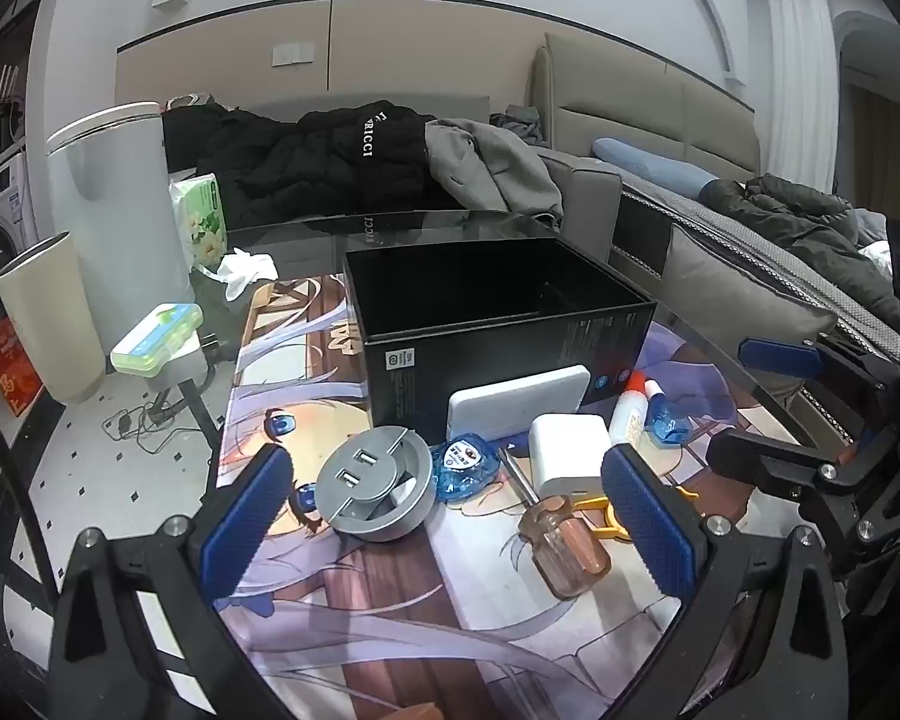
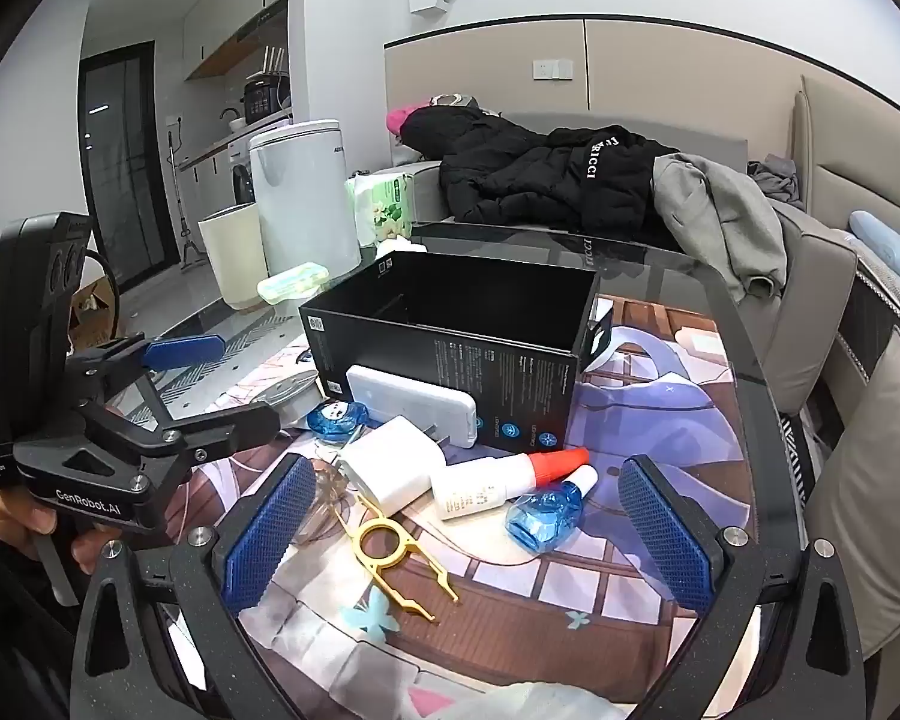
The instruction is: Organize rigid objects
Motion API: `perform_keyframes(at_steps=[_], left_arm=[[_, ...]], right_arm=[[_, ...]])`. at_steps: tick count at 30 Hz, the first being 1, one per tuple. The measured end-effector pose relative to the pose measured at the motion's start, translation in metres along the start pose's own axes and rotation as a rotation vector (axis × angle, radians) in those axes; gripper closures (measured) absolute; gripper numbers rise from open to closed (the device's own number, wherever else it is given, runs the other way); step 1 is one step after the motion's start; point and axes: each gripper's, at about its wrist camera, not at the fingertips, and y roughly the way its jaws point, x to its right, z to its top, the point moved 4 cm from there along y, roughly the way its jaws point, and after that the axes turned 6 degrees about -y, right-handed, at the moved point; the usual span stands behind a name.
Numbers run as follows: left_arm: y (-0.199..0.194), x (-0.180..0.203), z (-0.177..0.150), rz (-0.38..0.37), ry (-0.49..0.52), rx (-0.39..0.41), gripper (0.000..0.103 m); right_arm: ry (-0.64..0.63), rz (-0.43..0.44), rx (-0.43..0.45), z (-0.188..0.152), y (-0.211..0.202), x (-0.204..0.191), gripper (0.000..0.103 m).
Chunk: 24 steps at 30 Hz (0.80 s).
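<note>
An open black box [image 1: 498, 324] [image 2: 450, 348] stands on the printed mat. In front of it lie a white power bank [image 1: 519, 402] [image 2: 414, 405], a white charger [image 1: 570, 453] [image 2: 393, 465], a grey round USB hub [image 1: 375, 489], a blue tape dispenser [image 1: 468, 465] [image 2: 336, 420], a screwdriver with a clear handle [image 1: 561, 537], a yellow tool [image 2: 399, 564], a white glue bottle with a red cap [image 2: 504, 480] [image 1: 630, 414] and a small blue bottle [image 2: 546, 510] [image 1: 666, 420]. My left gripper [image 1: 450, 528] is open above the hub and screwdriver. My right gripper [image 2: 462, 546] is open above the yellow tool.
A glass table [image 1: 306, 240] carries the mat, a tissue pack [image 1: 201, 222] and a crumpled tissue [image 1: 243, 270]. White bins [image 1: 120, 204] stand at the left. A sofa with jackets [image 1: 354, 162] lies behind. A green case [image 1: 156, 339] sits on a stool.
</note>
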Motion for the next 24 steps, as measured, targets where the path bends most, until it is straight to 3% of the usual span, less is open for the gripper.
perform_keyframes(at_steps=[24], left_arm=[[-0.0006, 0.0002, 0.0016, -0.002, 0.001, 0.008, 0.0]], right_arm=[[-0.017, -0.014, -0.011, 0.0007, -0.0008, 0.0045, 0.0]])
